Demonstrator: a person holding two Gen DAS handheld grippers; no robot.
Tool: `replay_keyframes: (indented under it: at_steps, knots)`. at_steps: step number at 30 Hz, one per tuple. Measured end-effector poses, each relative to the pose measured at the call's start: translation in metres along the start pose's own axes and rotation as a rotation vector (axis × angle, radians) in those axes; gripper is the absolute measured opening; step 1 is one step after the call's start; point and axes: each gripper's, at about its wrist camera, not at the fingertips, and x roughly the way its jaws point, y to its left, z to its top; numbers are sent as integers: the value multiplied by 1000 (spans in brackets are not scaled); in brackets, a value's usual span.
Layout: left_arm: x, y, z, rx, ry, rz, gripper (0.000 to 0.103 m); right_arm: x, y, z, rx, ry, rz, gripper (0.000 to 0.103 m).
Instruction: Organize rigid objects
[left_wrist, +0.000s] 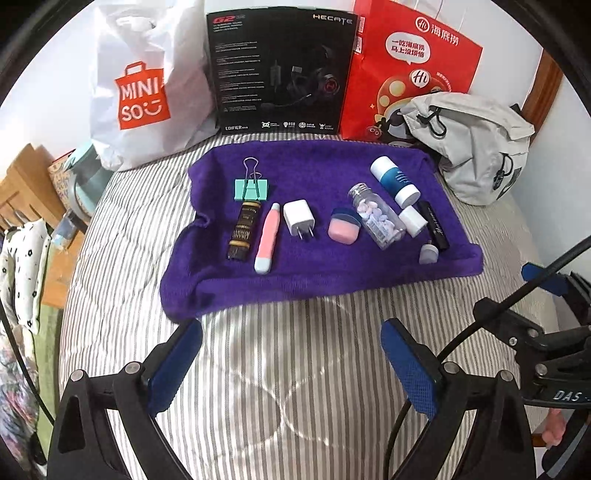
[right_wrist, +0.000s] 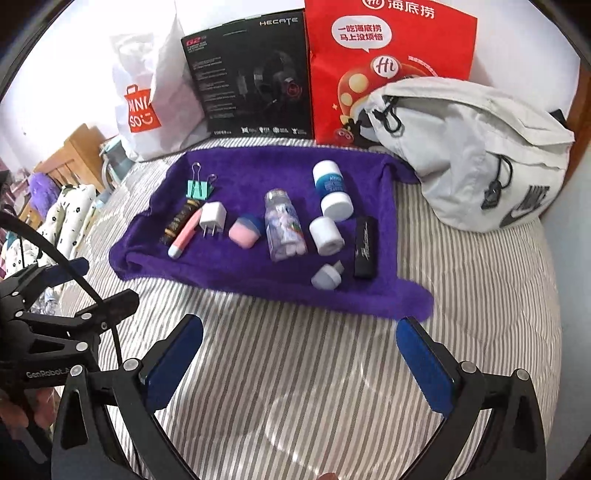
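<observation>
Lying across a striped bed (left_wrist: 122, 295), a purple towel (left_wrist: 295, 280) is holding a row of small things: a mint binder clip (left_wrist: 252, 190) at the far left, a dark tube (left_wrist: 242, 230) touching it on the near side, then a pink pen-shaped tool (left_wrist: 266, 238), a white charger (left_wrist: 299, 219), a pink jar (left_wrist: 344, 229), a clear pill bottle (left_wrist: 376, 218), a blue-and-white bottle (left_wrist: 395, 181), a white cap (left_wrist: 413, 220), a black lipstick (left_wrist: 434, 225) and a small grey stopper (left_wrist: 428, 253). The left gripper (left_wrist: 291, 369) and right gripper (right_wrist: 301, 365) are both hovering over the bed just short of the towel, fingers spread wide and grasping nothing. Behind the towel, a white shopping bag (left_wrist: 147, 85), black box (left_wrist: 280, 66), red bag (left_wrist: 413, 66) and grey backpack (left_wrist: 476, 147) are standing in a line.
</observation>
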Motion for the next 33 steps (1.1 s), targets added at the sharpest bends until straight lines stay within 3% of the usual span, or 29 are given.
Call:
replay_keyframes:
  at_steps: [13,33]
  knots:
    - [-25,-5,-23,-4,-27,-5,98,-27,-6,-25,26,-4,-38,103]
    - [-30,-2,-24,-8,-31,-10,98,-36,-10,-30,35,-17,-44,103]
